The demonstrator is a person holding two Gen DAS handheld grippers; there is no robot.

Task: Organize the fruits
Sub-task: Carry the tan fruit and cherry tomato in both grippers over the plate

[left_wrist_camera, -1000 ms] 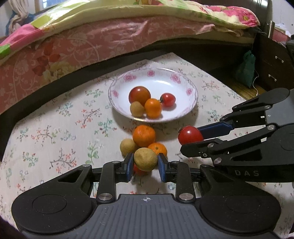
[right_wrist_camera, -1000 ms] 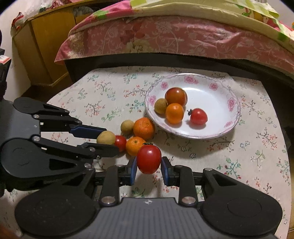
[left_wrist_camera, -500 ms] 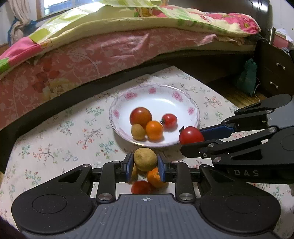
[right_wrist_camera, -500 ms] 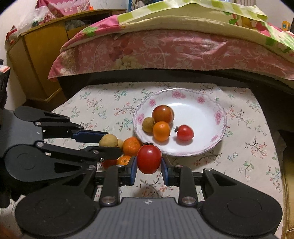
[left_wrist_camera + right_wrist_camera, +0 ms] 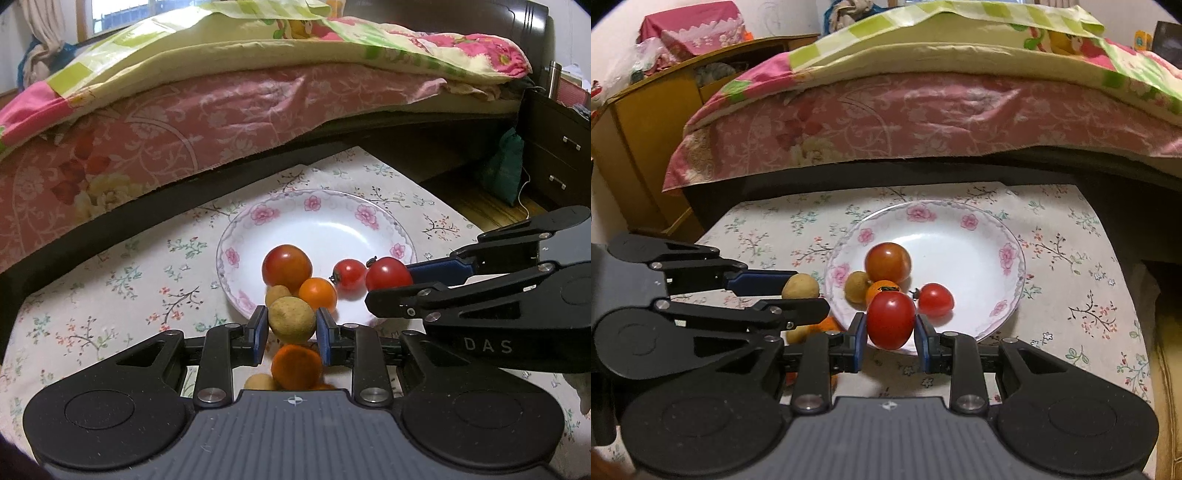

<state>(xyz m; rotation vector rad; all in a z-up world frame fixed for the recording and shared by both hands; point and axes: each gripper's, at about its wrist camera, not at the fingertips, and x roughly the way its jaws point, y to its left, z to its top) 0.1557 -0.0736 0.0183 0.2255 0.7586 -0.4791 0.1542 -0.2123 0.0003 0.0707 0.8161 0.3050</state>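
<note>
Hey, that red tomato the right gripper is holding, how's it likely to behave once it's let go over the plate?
The red tomato looks round and glossy, so it will probably roll toward the low middle of the plate. Its smooth skin could slip between the right gripper's narrow pads. It likely bruises if squeezed hard or dropped.

My left gripper [image 5: 291,326] body hides fruit left on tablecloth [image 5: 110,280]: blurred orange [image 5: 295,367] partly seen below my held brown fruit [image 5: 291,319], pale fruit [image 5: 260,382] cut by my housing. Small brown fruit [image 5: 277,294] on plate [image 5: 314,206] half hidden behind held one. In right view my tomato [image 5: 891,319] covers most of orange on plate [image 5: 882,287]; near plate rim hidden by both grippers. Bed [image 5: 923,110] cut off at frame edges.
</note>
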